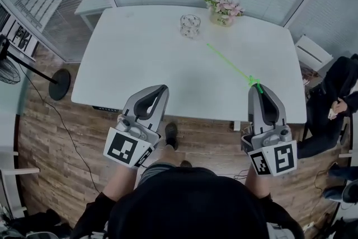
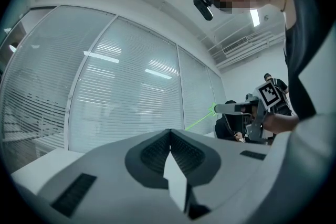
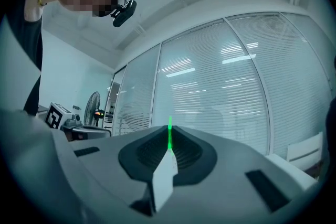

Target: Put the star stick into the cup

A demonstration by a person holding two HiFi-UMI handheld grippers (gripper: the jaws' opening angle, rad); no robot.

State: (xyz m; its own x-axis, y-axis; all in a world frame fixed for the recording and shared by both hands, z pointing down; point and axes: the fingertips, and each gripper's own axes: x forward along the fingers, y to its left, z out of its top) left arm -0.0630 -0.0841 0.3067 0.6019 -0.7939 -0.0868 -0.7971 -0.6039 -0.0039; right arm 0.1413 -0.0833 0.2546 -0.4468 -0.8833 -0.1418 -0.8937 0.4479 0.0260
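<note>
My right tongs (image 1: 257, 87) pinch the star stick (image 1: 230, 62) over the bench (image 1: 140, 64), near-right of the cup (image 1: 190, 26); my left tongs (image 1: 163, 89) sit pressed together.

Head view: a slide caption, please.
Right gripper grips green star stick aimed toward glass cup on white table; left gripper shut.

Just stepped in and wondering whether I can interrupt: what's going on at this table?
A person stands at the white table with a gripper in each hand. The right gripper is shut on a green star stick, gripped near its star end, with the thin shaft pointing toward a glass cup beside a small pot of flowers. The stick's tip is short of the cup, so it is not in yet. The left gripper is shut and empty.
</note>
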